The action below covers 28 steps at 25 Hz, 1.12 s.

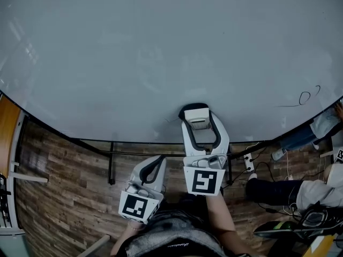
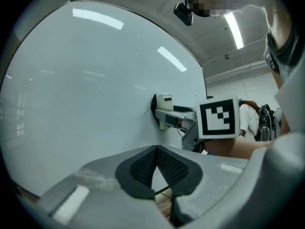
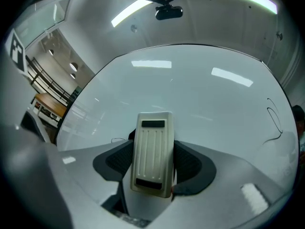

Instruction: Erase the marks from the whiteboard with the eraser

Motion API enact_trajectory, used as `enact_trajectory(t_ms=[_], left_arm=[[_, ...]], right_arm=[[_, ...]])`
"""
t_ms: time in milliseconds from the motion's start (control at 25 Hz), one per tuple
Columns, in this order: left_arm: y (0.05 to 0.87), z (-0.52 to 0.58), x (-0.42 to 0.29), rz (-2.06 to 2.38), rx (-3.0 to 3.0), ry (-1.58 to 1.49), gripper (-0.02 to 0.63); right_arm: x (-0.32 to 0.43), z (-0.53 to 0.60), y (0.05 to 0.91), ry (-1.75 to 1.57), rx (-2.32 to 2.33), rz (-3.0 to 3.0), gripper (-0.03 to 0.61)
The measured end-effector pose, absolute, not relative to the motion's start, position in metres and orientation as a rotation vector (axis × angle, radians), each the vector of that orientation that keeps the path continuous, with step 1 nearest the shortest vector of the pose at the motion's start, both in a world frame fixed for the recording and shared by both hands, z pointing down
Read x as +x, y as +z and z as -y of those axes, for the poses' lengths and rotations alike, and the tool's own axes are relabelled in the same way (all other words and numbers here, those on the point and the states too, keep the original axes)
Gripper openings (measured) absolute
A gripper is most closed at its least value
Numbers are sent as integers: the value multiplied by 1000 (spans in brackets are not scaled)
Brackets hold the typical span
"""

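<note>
Right gripper (image 1: 199, 123): fingers clamped on cream eraser (image 3: 152, 156), held against lower whiteboard (image 1: 161, 52). Left gripper (image 1: 153, 167): fingers closed, empty, below board. Likely mid-wipe. Scribbled loop (image 1: 305, 97) sits far right, so next sweep needs rightward travel, pad kept flat.

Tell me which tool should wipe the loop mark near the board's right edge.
Right. The right tool is shut on the eraser, which is already at the whiteboard and on the side nearer the loop mark. The left tool is shut, empty and farther from the mark.
</note>
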<state>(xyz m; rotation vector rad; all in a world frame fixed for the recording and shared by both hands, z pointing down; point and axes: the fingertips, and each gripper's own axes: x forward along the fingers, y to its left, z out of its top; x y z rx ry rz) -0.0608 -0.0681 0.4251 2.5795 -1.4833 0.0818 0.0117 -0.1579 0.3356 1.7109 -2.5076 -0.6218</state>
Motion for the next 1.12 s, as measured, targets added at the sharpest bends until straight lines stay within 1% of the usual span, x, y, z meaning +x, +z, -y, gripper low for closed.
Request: enact_trajectory(t_ms=[200,320,520,720,920,1120], left_arm=[[427,64,-59,1480,2576,87,3],[428,61,-60,1481,2573,89,3],[428,58,-67,1506,2556,86,3],[429,58,-75,1544,2536,79,3],[428,55,-81,1563,2551,92,3],[423,57,-71,1543,2592,85,3]], right_arm=[[10,159,360,-572,1676,2444,262],[4,155,355,-612,1652,2435,264],[-27,143,339,-689,1568,2501,264],[-42,152,337,-725,1540,2505,264],[-42,151,333,-785,1537,2470,262],[-22,154,327,-764,1587,2464,262]])
